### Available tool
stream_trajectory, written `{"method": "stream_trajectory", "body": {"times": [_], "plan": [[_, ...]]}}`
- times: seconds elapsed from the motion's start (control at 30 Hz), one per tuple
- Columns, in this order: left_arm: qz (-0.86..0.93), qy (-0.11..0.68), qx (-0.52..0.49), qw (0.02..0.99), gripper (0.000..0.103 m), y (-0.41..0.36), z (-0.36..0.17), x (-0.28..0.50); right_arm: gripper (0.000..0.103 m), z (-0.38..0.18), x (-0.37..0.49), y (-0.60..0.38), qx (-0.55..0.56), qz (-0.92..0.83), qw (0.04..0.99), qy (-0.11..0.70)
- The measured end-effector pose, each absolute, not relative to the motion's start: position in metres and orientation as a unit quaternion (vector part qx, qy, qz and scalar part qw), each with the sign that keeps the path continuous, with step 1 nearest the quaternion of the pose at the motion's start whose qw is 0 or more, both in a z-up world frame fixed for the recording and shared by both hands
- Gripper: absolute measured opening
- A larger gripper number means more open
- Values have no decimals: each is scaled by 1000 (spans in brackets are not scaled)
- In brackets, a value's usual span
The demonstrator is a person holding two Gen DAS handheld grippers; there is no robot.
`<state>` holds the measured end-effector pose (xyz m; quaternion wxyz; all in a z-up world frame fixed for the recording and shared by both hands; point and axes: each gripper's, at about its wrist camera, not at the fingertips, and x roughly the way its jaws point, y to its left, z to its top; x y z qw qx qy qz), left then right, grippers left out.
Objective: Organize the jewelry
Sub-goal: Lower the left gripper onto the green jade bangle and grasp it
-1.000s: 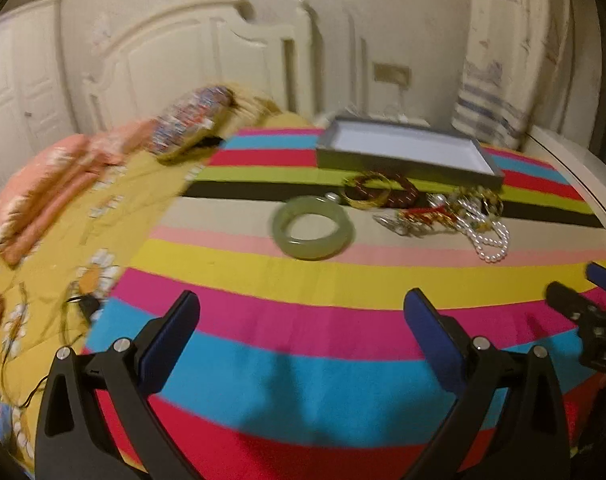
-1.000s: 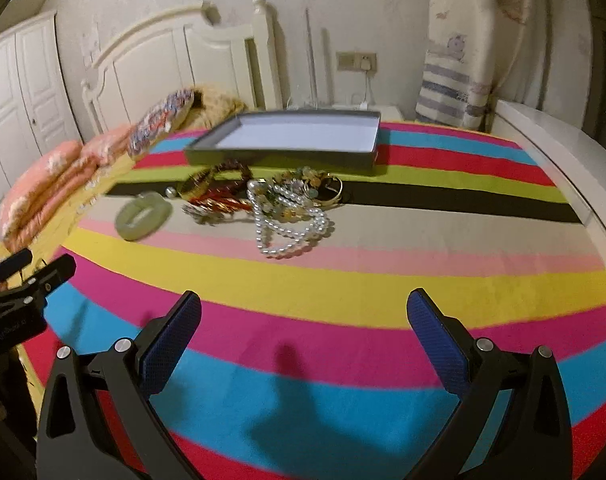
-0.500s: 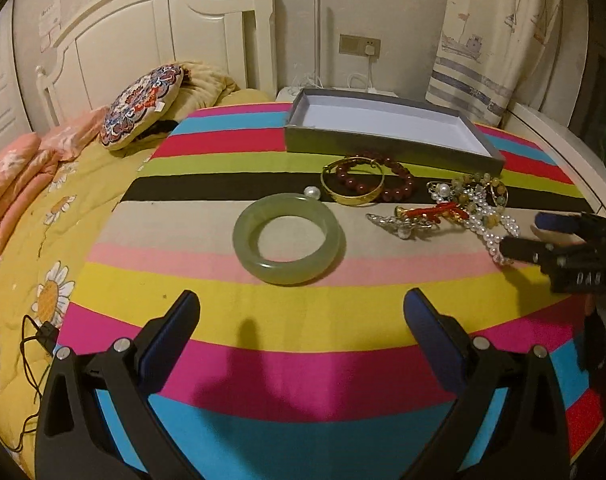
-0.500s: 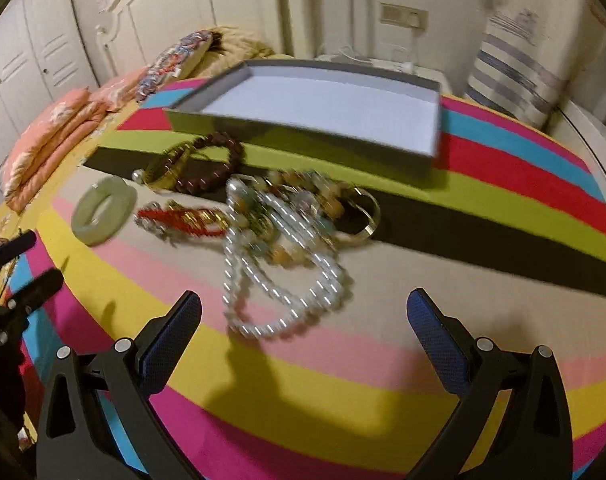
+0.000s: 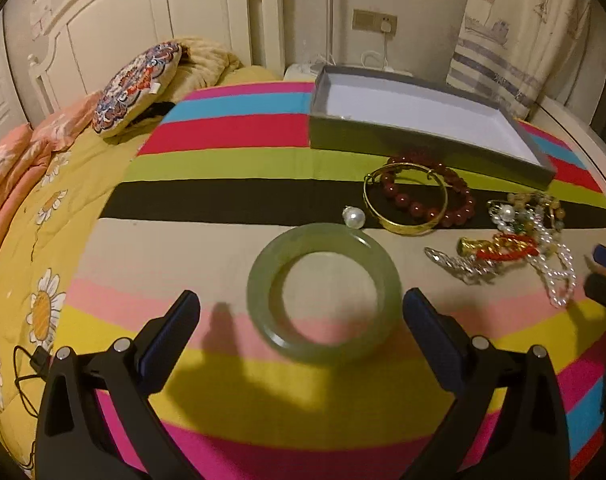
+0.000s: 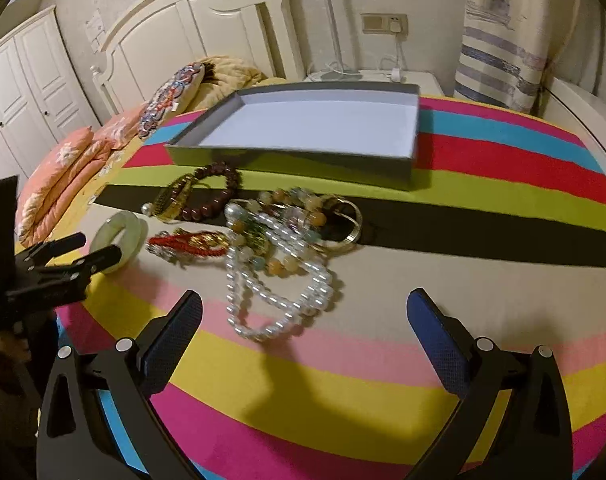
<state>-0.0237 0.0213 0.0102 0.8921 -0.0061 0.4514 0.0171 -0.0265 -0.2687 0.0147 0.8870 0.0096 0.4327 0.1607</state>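
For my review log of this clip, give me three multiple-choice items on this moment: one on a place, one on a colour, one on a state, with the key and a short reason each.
1. Where does the green bangle lie?
A. inside the grey box
B. on the striped cloth, in front of the left gripper
C. on the round pillow

2. What colour are the beads of the bracelet that overlaps the gold bangle?
A. dark red
B. blue
C. white

3. What does the grey box hold?
A. the pearl necklace
B. the gold bangle
C. nothing visible

Key: 1 B, it lies flat on the striped cloth just ahead of the open left gripper. 2 A, the beads are dark red. 3 C, its white floor is bare, and the pearl necklace lies outside it.
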Motion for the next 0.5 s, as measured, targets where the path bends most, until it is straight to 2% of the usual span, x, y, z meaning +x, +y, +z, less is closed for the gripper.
{"method": "stream_trajectory", "body": {"times": [0.17, 0.3, 0.5], "plan": [[18, 467, -13, 884, 98, 22, 3, -5, 99, 14, -22, -281, 30, 152, 887, 434], [9, 454, -4, 891, 79, 16, 4, -7, 99, 15, -17, -281, 30, 149, 890, 431], [-6, 441, -28, 897, 78, 23, 6, -14, 96, 20, -4, -281, 45, 151, 891, 426]]}}
